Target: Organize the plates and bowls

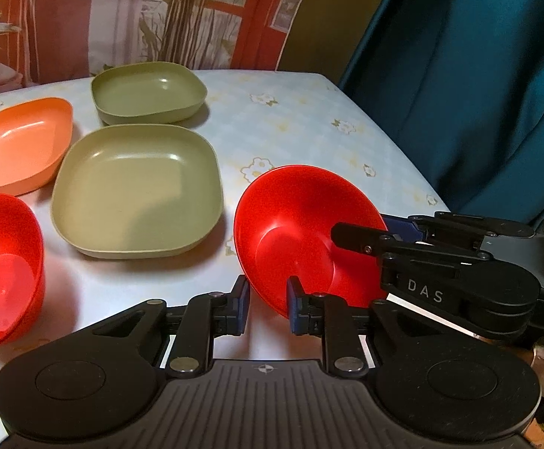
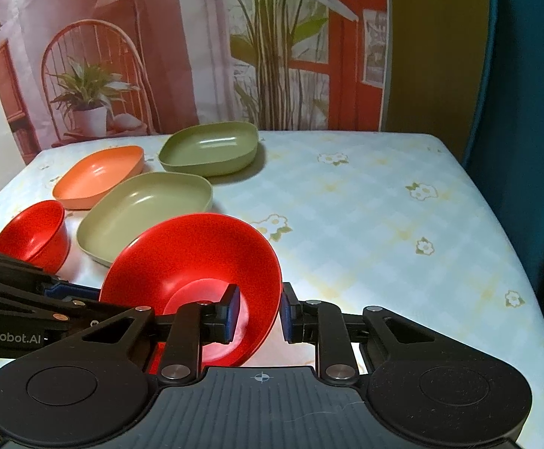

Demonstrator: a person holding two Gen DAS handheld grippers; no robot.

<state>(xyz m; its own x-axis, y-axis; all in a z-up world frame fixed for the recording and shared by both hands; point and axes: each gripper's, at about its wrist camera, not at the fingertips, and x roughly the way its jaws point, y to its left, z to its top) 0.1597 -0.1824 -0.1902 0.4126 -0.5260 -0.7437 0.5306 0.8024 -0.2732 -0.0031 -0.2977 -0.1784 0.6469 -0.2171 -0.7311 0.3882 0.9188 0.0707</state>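
Note:
A red bowl (image 1: 294,224) (image 2: 189,258) is tilted near the table's front right, gripped at two places on its rim. My left gripper (image 1: 267,305) is shut on the near rim, one pad inside and one outside. My right gripper (image 2: 260,314) is shut on the rim at the bowl's right side, and in the left wrist view it reaches in from the right (image 1: 361,234). To the left stand a second red bowl (image 1: 2,273) (image 2: 32,235), a pale green square plate (image 1: 137,191) (image 2: 140,209), an orange plate (image 1: 17,146) (image 2: 99,176) and a darker green plate (image 1: 148,91) (image 2: 208,147).
The table (image 2: 365,205) has a pale flowered cloth; its right half holds no dishes. A teal curtain (image 1: 477,75) hangs close along the right edge. A printed backdrop (image 2: 197,56) stands behind the far edge.

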